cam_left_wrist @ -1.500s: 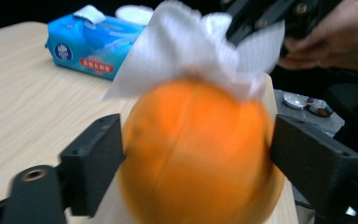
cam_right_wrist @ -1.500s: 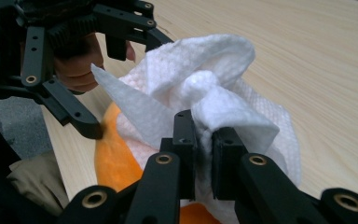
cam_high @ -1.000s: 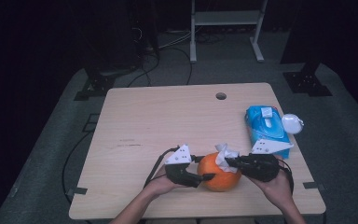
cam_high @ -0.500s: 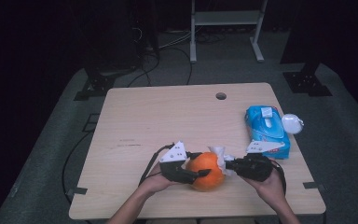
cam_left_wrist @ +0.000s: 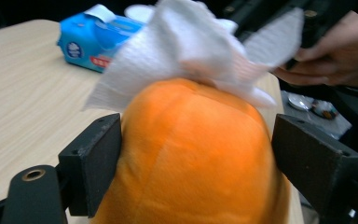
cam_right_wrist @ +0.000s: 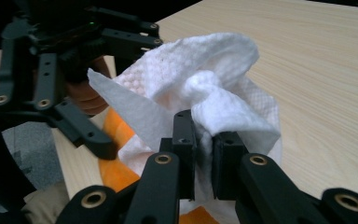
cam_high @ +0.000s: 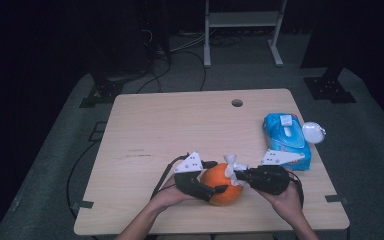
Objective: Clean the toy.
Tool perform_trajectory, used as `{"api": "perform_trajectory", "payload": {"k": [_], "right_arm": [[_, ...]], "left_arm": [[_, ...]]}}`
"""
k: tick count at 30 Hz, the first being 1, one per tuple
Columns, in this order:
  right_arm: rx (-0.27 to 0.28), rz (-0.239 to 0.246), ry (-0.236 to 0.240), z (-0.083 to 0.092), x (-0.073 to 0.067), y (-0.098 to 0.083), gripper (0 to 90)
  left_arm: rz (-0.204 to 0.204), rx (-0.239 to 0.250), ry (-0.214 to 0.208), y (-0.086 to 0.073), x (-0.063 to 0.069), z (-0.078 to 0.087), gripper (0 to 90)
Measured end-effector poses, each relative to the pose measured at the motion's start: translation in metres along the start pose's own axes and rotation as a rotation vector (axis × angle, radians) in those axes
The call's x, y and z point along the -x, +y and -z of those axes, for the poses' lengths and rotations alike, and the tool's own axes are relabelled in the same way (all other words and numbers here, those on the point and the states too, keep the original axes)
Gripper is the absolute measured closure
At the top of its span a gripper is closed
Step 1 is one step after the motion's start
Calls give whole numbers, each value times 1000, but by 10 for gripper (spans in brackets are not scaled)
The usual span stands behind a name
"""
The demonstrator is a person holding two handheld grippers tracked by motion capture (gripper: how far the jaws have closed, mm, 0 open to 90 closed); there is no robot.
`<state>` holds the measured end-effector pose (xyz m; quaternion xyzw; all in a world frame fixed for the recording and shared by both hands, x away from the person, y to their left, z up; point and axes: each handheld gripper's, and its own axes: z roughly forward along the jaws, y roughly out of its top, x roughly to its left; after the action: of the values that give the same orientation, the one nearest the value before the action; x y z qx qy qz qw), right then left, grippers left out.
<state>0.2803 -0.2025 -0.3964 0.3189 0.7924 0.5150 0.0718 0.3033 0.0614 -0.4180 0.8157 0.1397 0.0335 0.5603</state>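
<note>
Jaws of the right gripper (cam_right_wrist: 200, 140) are pinching a white tissue (cam_right_wrist: 205, 88), seen close in the right gripper view. The left gripper (cam_left_wrist: 196, 154) has just been opening its 2 jaws: the left gripper view is showing one pad touching the orange plush fruit (cam_left_wrist: 191, 154), the other standing just clear. Since 1 second ago, the fruit is sitting slightly lower toward the near edge. The wooden table (cam_high: 180, 125) is also bearing a blue wipes pack (cam_high: 286, 140); dark floor and cables are lying beyond.
</note>
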Motion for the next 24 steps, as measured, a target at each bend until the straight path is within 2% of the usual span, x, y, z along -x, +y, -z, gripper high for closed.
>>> {"api": "perform_trajectory", "payload": {"k": [3,4,5,8,9,12,14,15,18,21,24], "right_arm": [[1,-12,-12,1,4,-1,807],[0,-12,-18,1,5,-2,807],[-2,-11,-25,2,6,-2,807],[-3,-15,-36,4,8,-4,807],[-6,-17,-37,4,9,-4,807],[-8,-13,-35,4,8,-4,807],[-12,-12,-31,3,8,-3,808],[-14,-13,-27,3,7,-3,811],[-13,-4,-32,4,4,-2,819],[20,5,-55,11,3,3,825],[39,-6,-43,14,2,5,826]], "left_arm": [[7,-8,-51,1,0,4,201],[7,-8,-51,1,0,4,207],[17,1,-82,1,-1,7,207],[4,-3,-61,0,-2,6,158],[2,-34,-28,-2,-4,3,119],[47,-37,-49,-11,-9,-1,86],[41,-39,-73,-14,-9,-4,108],[21,-39,-67,-13,-7,-3,162],[3,-38,-50,-10,-4,0,326],[-53,-21,23,-1,0,4,360],[-68,-44,47,-1,1,1,352]]}}
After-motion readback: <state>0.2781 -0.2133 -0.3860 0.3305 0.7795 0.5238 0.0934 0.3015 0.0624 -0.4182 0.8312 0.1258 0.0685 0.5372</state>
